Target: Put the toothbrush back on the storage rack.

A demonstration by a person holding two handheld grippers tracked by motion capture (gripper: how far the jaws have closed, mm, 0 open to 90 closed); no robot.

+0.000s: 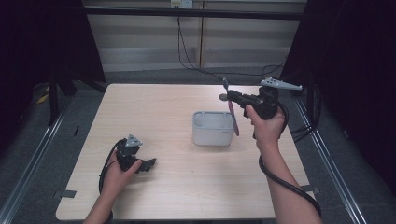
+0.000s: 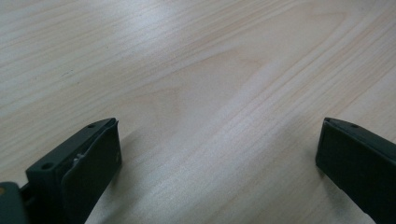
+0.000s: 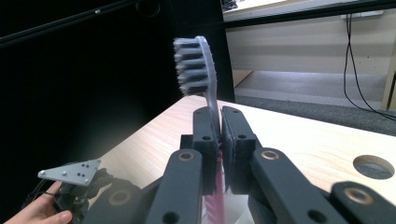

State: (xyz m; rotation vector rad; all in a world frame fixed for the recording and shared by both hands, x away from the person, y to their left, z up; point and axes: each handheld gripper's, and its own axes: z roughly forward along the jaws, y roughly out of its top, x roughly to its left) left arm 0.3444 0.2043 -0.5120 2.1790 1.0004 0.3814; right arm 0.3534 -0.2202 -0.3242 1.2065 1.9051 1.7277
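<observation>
Left tool [image 1: 148,164] sits low near the worktop's [image 1: 187,191] front left corner, gripped by the left hand [image 1: 119,175], jaws spread wide apart over bare wood in the left gripper view [image 2: 219,154]. Further in, a white tub [image 1: 212,128] stands right of the worktop's middle. Just beside it on the right, the right hand [image 1: 267,128] holds the right tool [image 1: 229,98] up above the tub's right edge, jaws clamped tight on a toothbrush [image 1: 231,112]. In the right gripper view [image 3: 220,135] the toothbrush [image 3: 198,70] stands upright, grey bristles up top, pink handle dropping towards the tub.
</observation>
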